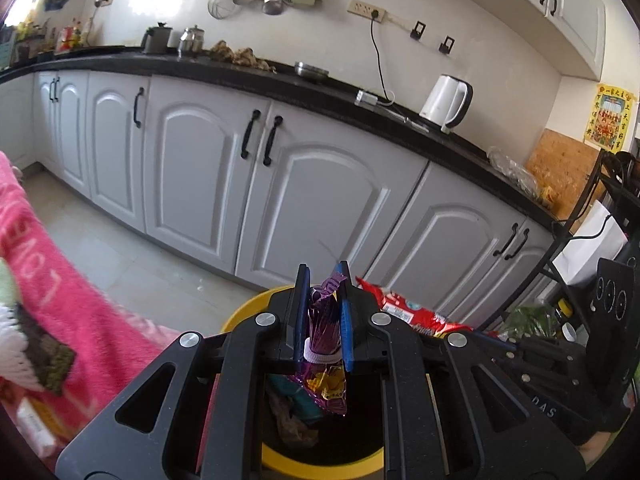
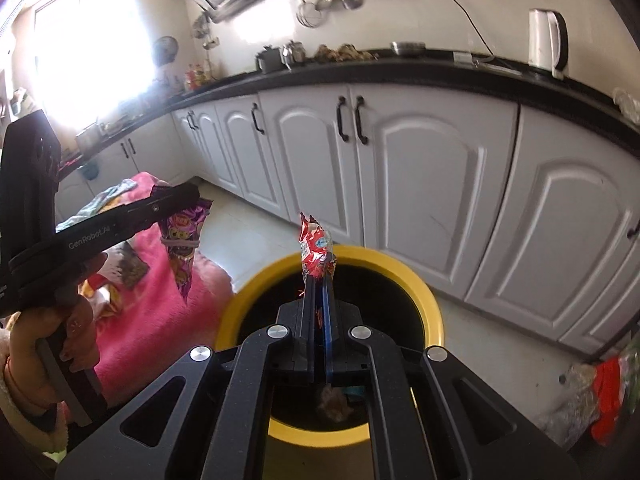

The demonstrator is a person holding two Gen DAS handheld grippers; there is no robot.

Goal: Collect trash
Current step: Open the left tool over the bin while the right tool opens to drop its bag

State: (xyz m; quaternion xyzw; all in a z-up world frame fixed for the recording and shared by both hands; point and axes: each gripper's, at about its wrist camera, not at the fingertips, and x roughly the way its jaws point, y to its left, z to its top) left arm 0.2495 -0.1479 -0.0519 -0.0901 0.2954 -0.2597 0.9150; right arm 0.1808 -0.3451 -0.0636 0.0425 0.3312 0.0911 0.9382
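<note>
Gripping upright: L gripper [image 1: 323, 276] w/ purple wrapper [image 1: 325, 320], R gripper [image 2: 319, 276] w/ red wrapper [image 2: 316, 250], above yellow bin [image 2: 434, 316].

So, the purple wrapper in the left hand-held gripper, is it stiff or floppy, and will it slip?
Probably floppy and light: the purple wrapper crumples between the pads and its tail hangs limp. It looks like glossy foil, so it could slip, though the left hand-held gripper pinches it near a band.

Daylight from the window [image 2: 86, 40] blows out the right wrist view's upper left, glare washing the wall tiles [image 1: 168, 4]; fisheye bends the countertop [image 1: 320, 88], corners vignette dark, pink cloth [image 1: 60, 280] motion-blurred.
</note>
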